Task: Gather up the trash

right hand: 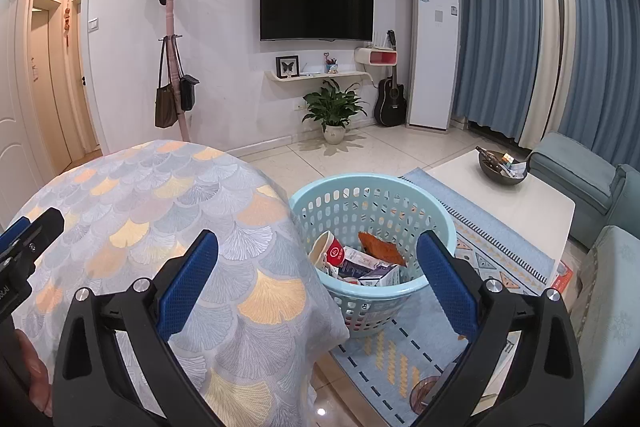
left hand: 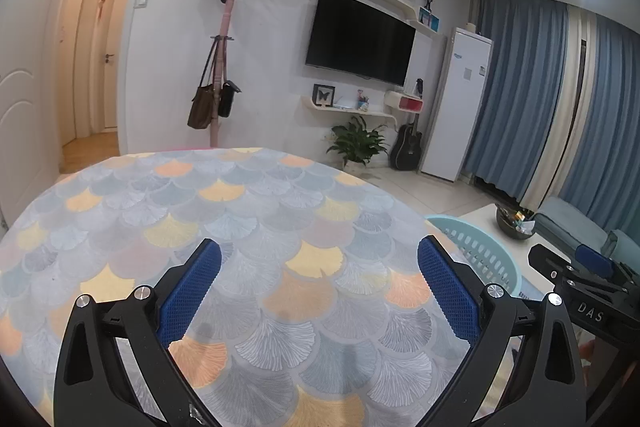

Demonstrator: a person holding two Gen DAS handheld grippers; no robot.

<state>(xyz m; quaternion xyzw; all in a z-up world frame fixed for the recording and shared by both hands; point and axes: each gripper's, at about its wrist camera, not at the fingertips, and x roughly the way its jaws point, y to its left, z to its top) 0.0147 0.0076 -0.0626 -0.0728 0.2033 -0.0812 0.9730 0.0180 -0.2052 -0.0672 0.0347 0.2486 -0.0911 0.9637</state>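
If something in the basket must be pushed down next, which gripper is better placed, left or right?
Probably the right. The right gripper is open above the basket, with the trash between its fingers. The left gripper is open over the bare tablecloth.

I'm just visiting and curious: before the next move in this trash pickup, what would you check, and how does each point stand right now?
1. Left gripper open and holding nothing: ok.
2. Right gripper open and holding nothing: ok.
3. Basket upright on the rug, beside the table: ok.
4. Room left in the basket above the paper cup and wrappers: ok.
5. Tablecloth free of trash: ok where visible.
6. Trash elsewhere in the room: cannot tell.
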